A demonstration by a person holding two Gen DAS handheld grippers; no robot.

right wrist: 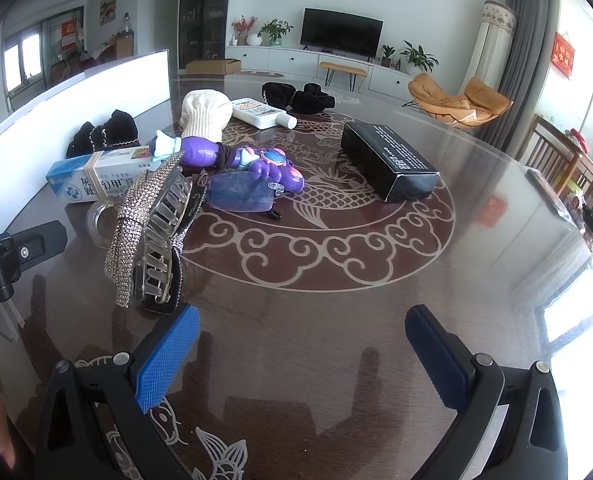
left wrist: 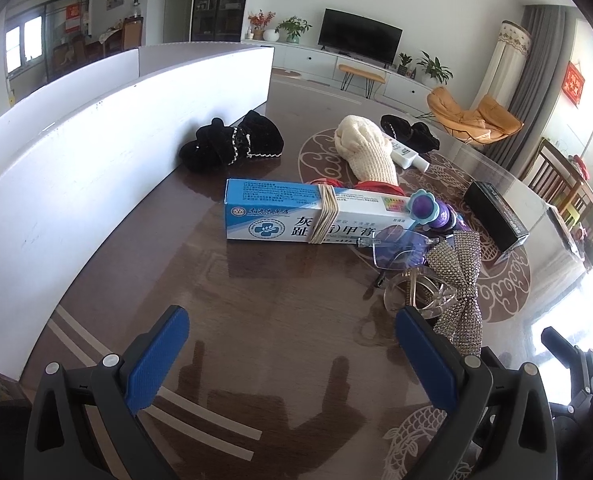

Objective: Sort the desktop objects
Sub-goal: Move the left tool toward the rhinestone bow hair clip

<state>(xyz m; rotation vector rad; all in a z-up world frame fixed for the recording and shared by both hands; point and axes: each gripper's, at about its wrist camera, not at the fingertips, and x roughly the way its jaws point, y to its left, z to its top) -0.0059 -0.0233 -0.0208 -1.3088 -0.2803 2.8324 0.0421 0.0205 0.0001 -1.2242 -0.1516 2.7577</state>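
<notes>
My left gripper [left wrist: 292,320] is open and empty above the glossy brown table. Ahead of it lies a blue-and-white box [left wrist: 296,216] bound with rubber bands. A rhinestone bow hair claw [left wrist: 452,280] lies just beyond its right finger, next to clear glasses [left wrist: 400,248] and a purple toy [left wrist: 436,212]. My right gripper [right wrist: 302,316] is open and empty. The hair claw [right wrist: 152,232] lies just beyond its left finger. The purple toy [right wrist: 232,160], the glasses [right wrist: 240,194] and the blue-and-white box [right wrist: 96,178] lie further on.
A white board wall [left wrist: 76,152] runs along the table's left side. A black box [right wrist: 388,160], a white bottle [right wrist: 260,114], a cream knit glove [right wrist: 206,114] and black fabric pieces [right wrist: 300,96] [left wrist: 228,144] lie further back. The left gripper's body [right wrist: 12,256] shows at the right wrist view's left edge.
</notes>
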